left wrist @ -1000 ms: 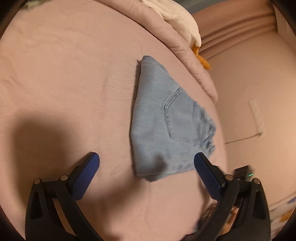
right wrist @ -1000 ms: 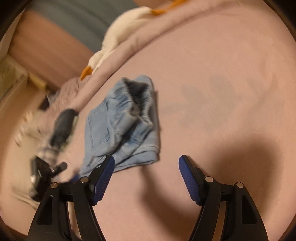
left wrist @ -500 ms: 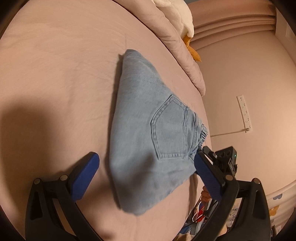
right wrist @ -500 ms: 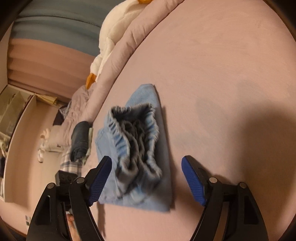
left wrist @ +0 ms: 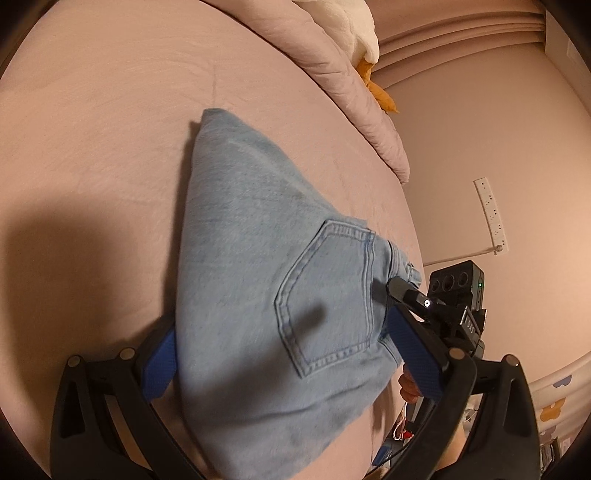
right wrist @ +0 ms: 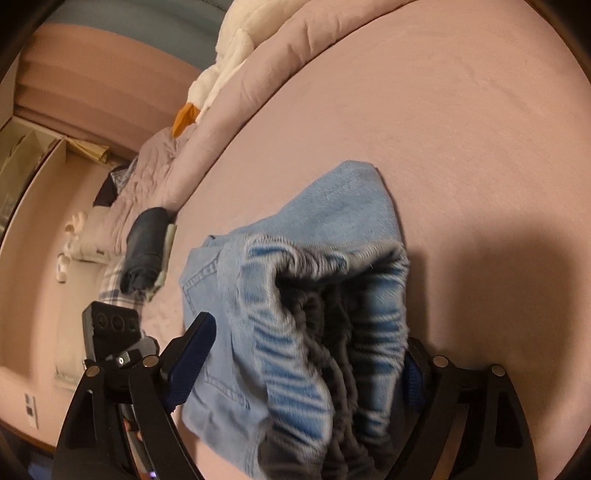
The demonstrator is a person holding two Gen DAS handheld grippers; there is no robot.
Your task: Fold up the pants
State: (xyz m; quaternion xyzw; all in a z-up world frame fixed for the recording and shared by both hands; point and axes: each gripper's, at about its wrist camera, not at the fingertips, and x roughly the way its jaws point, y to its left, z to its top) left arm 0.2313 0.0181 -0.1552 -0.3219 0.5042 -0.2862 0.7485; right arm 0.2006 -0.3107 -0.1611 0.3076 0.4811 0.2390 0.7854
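Observation:
The folded light-blue denim pants (left wrist: 266, 280) lie on the pink bed sheet (left wrist: 92, 129), back pocket up. My left gripper (left wrist: 291, 354) is open and straddles the near end of the bundle, one blue pad on each side. In the right wrist view the pants (right wrist: 317, 295) show their gathered elastic waistband towards me. My right gripper (right wrist: 306, 354) is open with the waistband end between its fingers; the right pad is mostly hidden by cloth. The right gripper also shows in the left wrist view (left wrist: 443, 306), at the pocket side.
A rolled pink duvet (left wrist: 351, 85) and a white plush goose (left wrist: 351, 33) lie along the far bed edge. A wall with a power strip (left wrist: 493, 218) is to the right. Dark clothes (right wrist: 146, 251) and a plaid item lie beside the bed.
Both grippers have moved in towards the pants, from a little way off to straddling the bundle's ends. The pants themselves lie in the same place.

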